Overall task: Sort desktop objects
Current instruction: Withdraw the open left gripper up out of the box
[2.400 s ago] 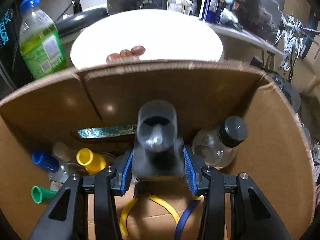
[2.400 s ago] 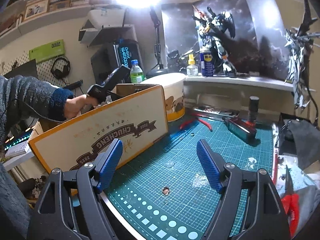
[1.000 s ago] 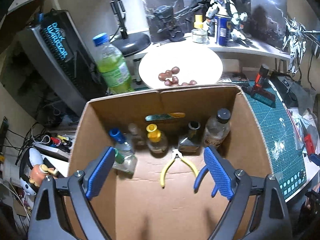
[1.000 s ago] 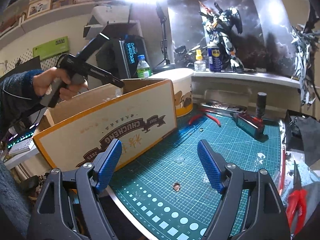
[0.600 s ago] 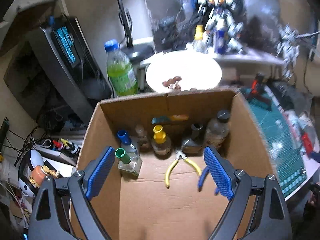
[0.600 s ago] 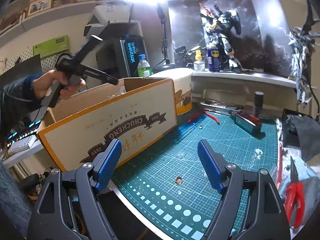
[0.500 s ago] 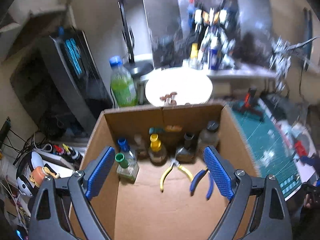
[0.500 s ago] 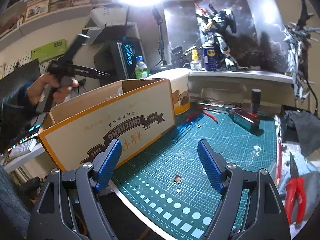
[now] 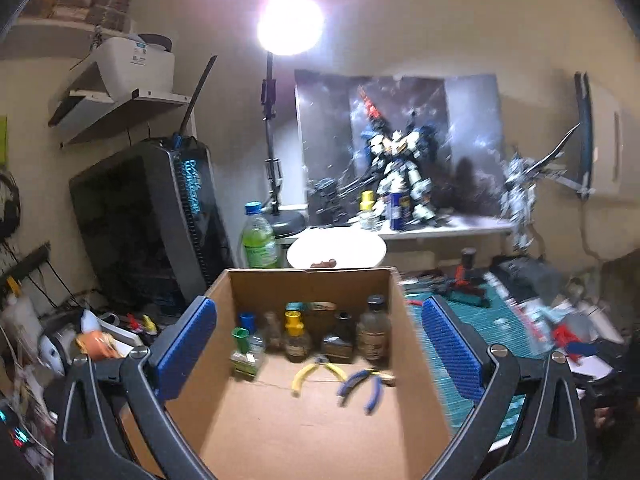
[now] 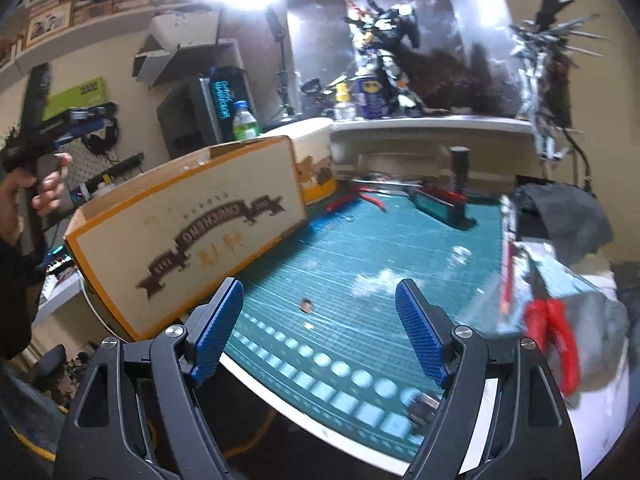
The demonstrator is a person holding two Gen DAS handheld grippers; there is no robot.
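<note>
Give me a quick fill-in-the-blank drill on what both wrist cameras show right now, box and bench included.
1. The yellow-handled pliers lie inside the cardboard ____.
2. Both the left tongs and the right tongs are ____, holding nothing.
3. The red-handled cutters lie to the ____ of the right tongs.
4. The cutting mat is ____ in colour.

Missing words: box; open; right; green

The counter [image 10: 592, 396] carries a green cutting mat [image 10: 384, 248]; on it stand the cardboard box [image 10: 192, 228] and, well apart, red pliers [image 10: 554, 340] at the right edge.
</note>
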